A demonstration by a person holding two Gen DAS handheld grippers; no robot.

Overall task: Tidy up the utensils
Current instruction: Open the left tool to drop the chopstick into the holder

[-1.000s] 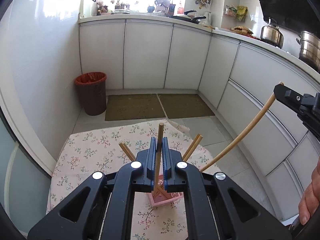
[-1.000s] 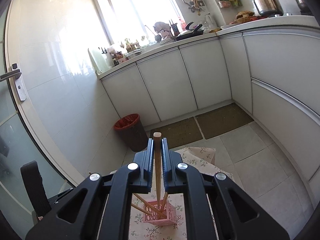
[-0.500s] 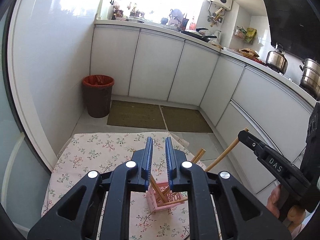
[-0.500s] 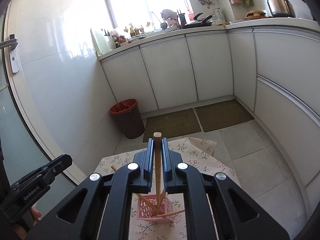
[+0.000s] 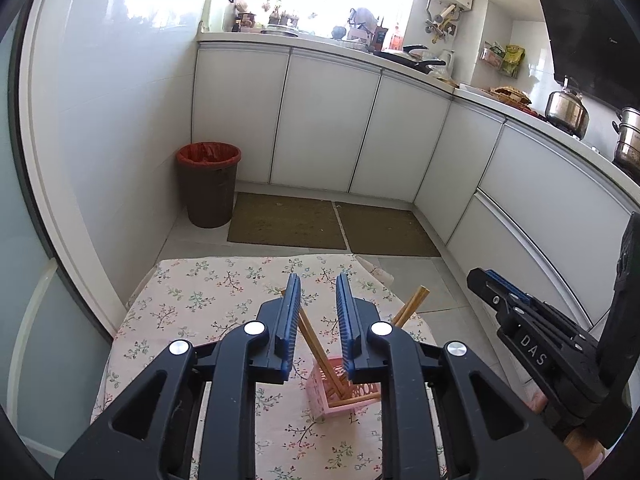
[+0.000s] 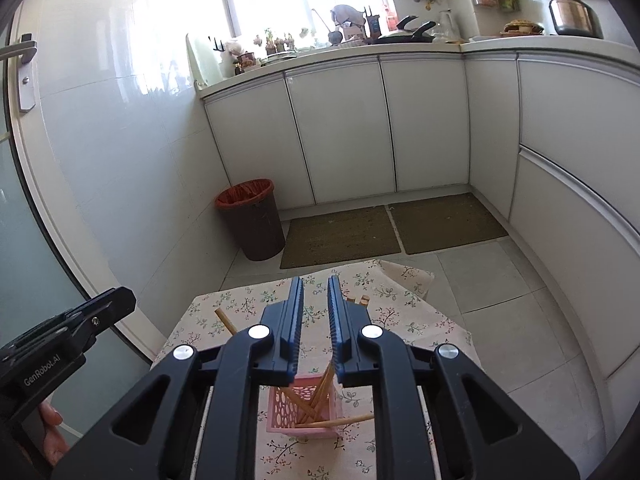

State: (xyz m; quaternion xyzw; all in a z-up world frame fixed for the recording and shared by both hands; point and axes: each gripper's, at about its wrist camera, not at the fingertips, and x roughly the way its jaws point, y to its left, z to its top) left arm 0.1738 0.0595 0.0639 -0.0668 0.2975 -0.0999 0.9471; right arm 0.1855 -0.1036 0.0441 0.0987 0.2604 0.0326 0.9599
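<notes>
Both grippers, left (image 5: 317,322) and right (image 6: 315,318), gape empty above the basket (image 6: 305,408); chopsticks (image 6: 320,394) in, next: retreat

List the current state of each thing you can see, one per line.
left gripper: open, empty, above the holder.
right gripper: open, empty, above the holder.
pink holder: upright on the floral tablecloth.
chopsticks: in the holder, leaning at different angles.
trash bin: open-topped, red liner in place.
cabinet doors: shut.

Wooden chopsticks (image 6: 320,394), perforated plastic basket (image 6: 280,404)
</notes>
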